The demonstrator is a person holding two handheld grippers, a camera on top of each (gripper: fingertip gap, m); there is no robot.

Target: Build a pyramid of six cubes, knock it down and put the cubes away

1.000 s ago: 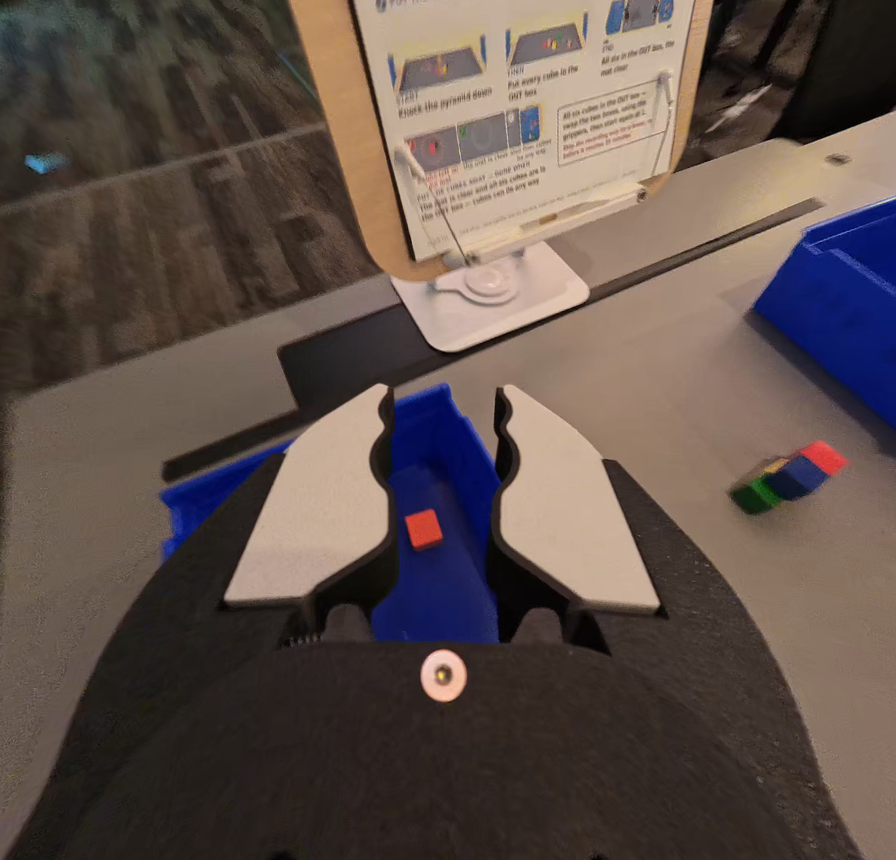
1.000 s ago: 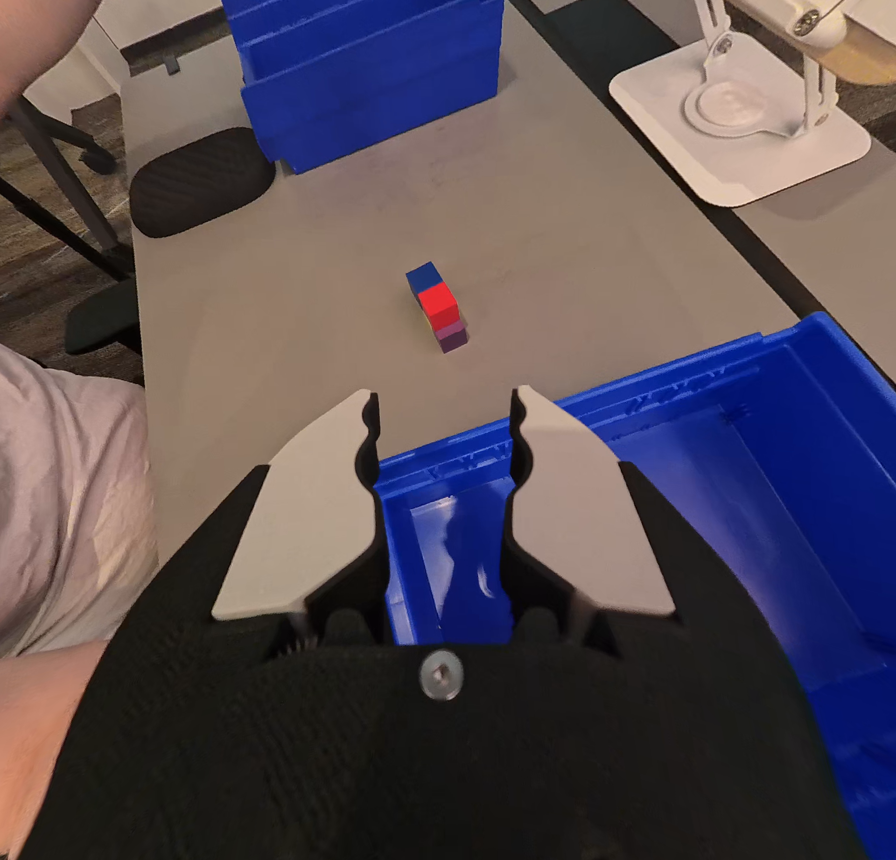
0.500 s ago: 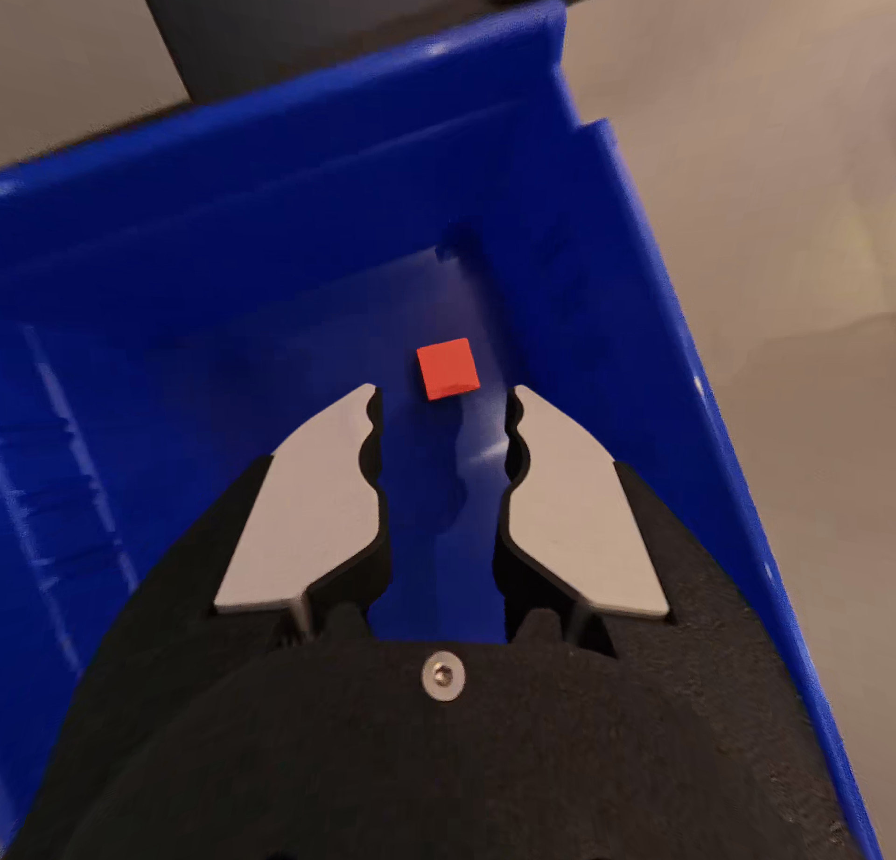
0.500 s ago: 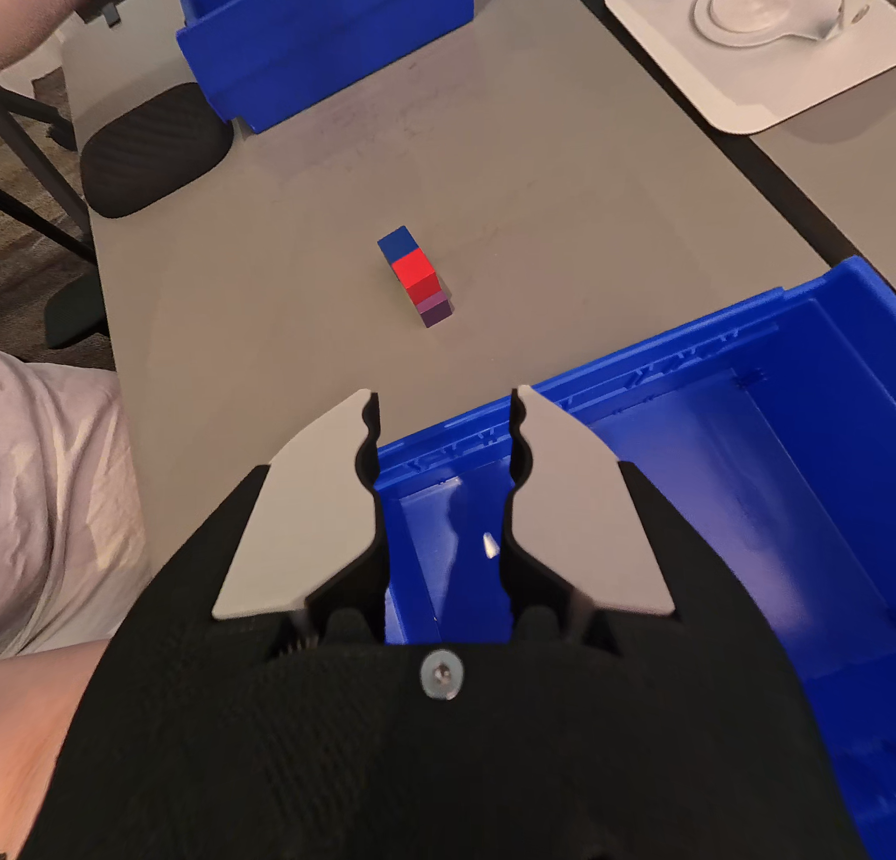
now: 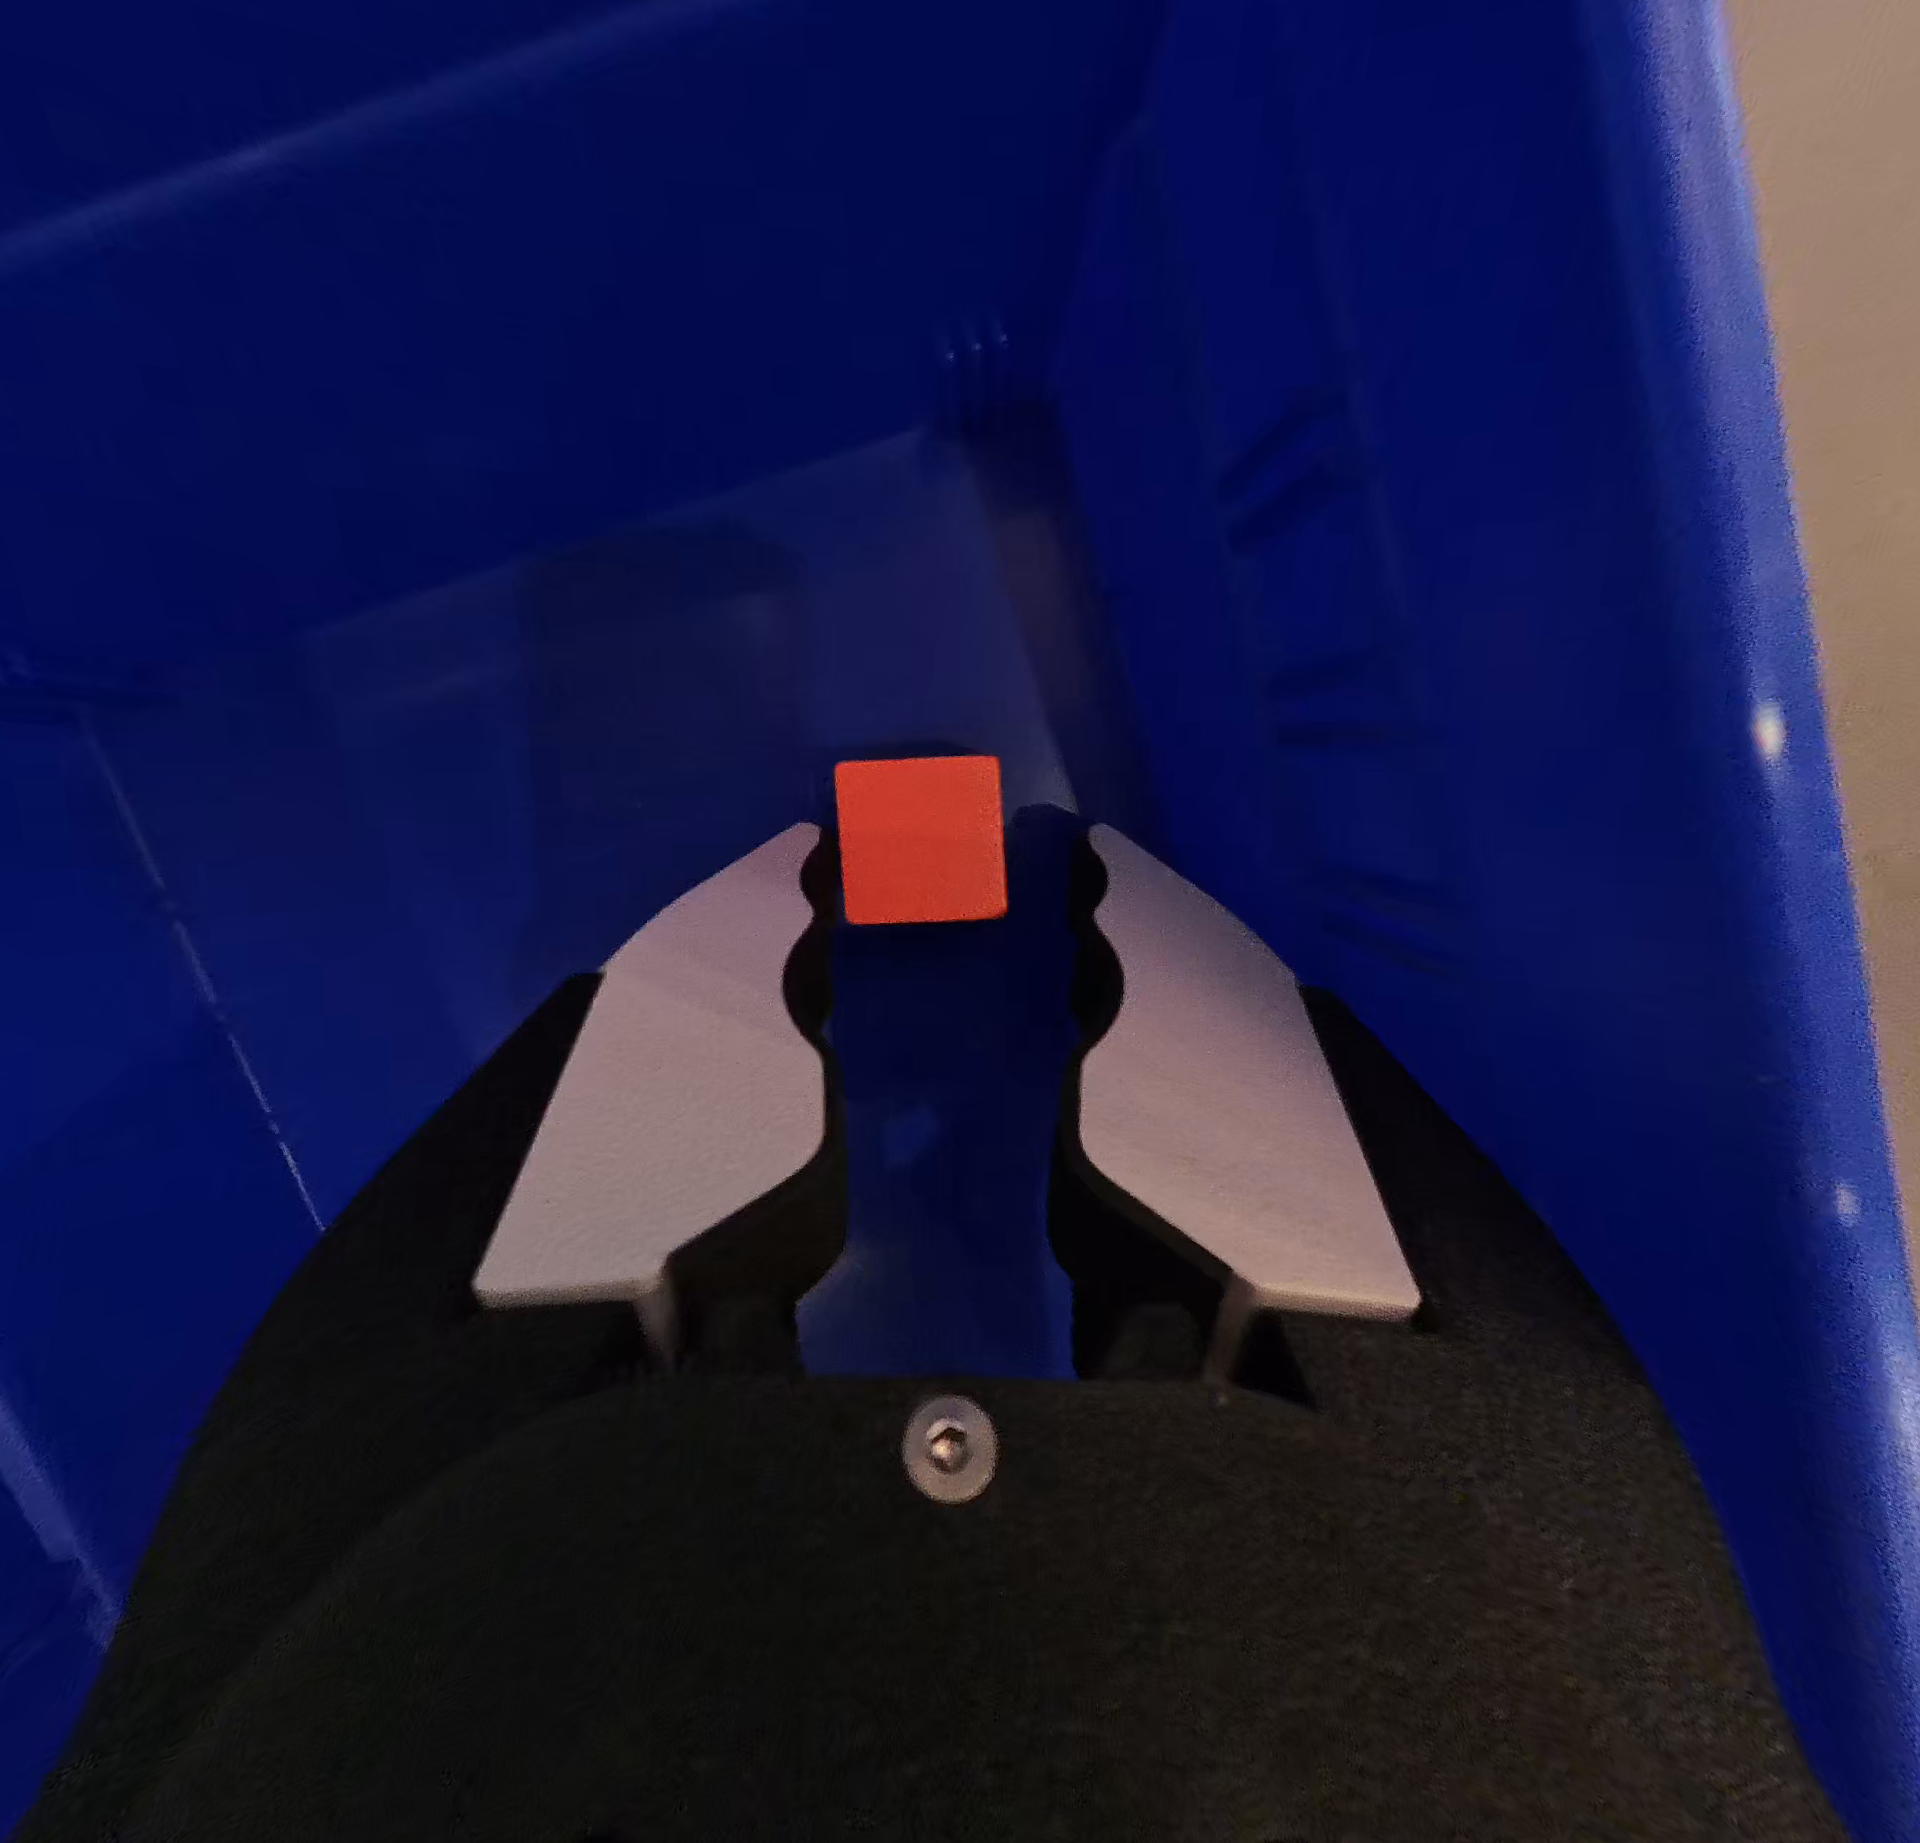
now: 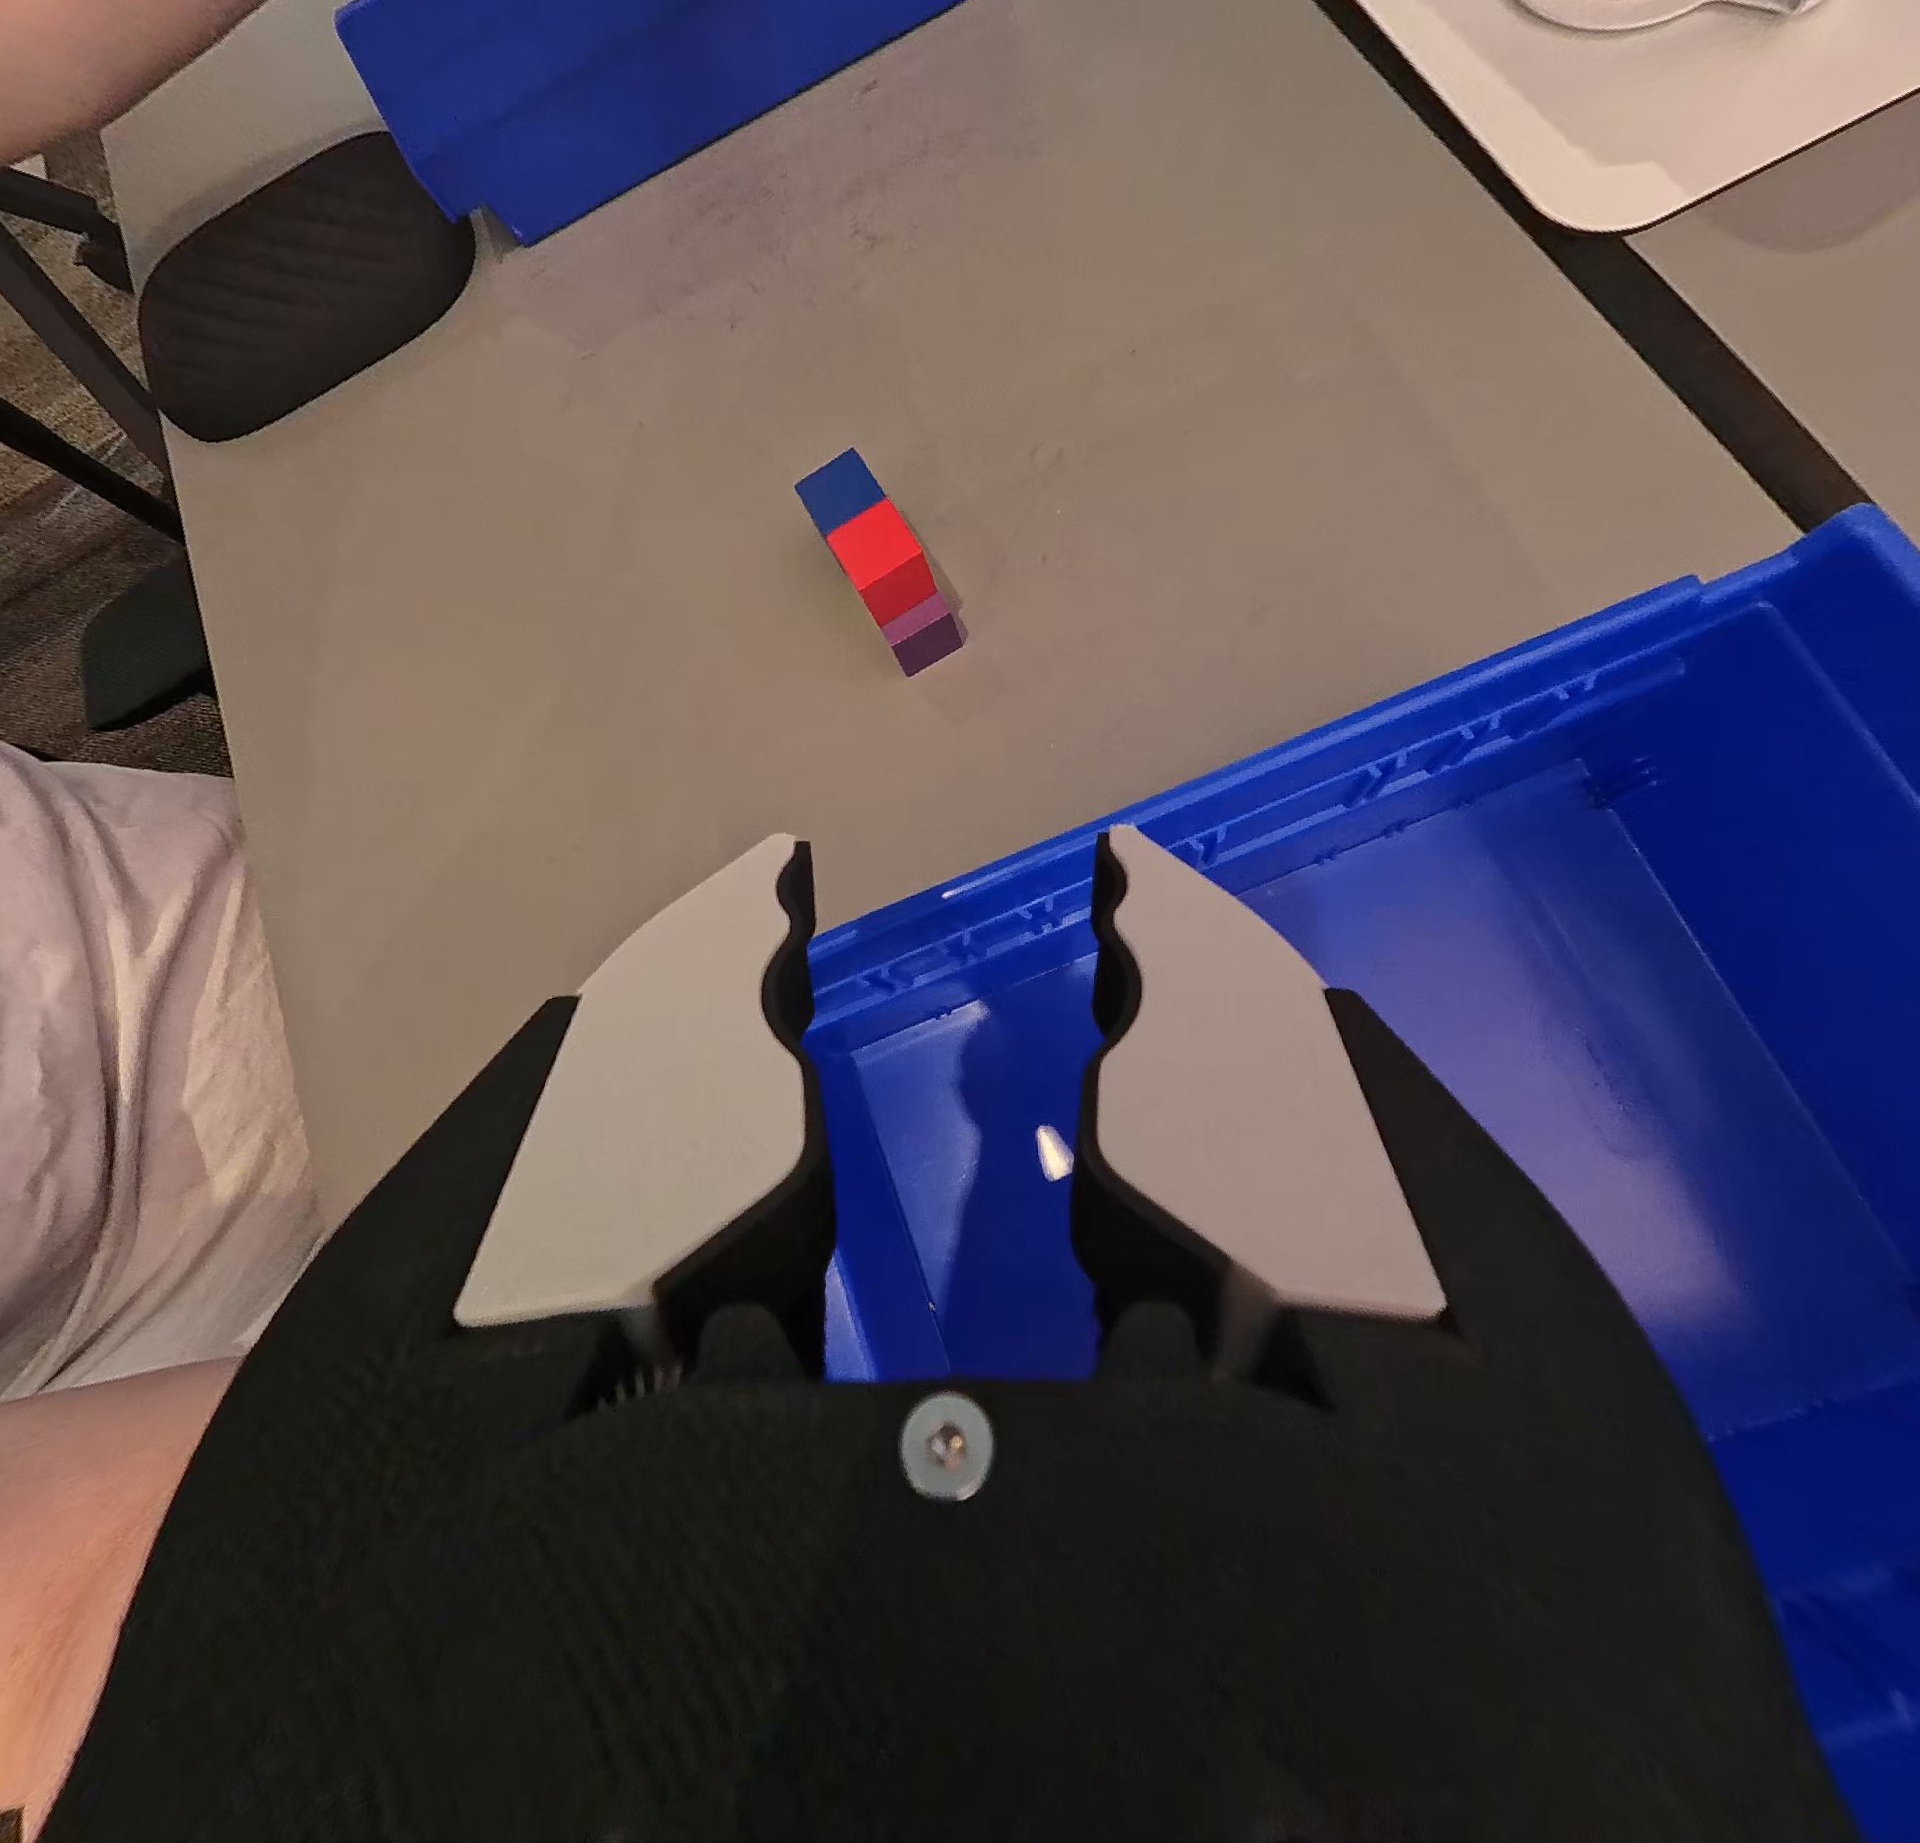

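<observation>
Right wrist view: three cubes, two blue bins.

Probably office: desk, chair.

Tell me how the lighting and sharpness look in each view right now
Left wrist view: dim inside the blue bin, walls soft, the orange cube fairly crisp. Right wrist view: brighter and sharper, a small glare spot inside the near bin, and wide-angle bending of the table edges.
</observation>
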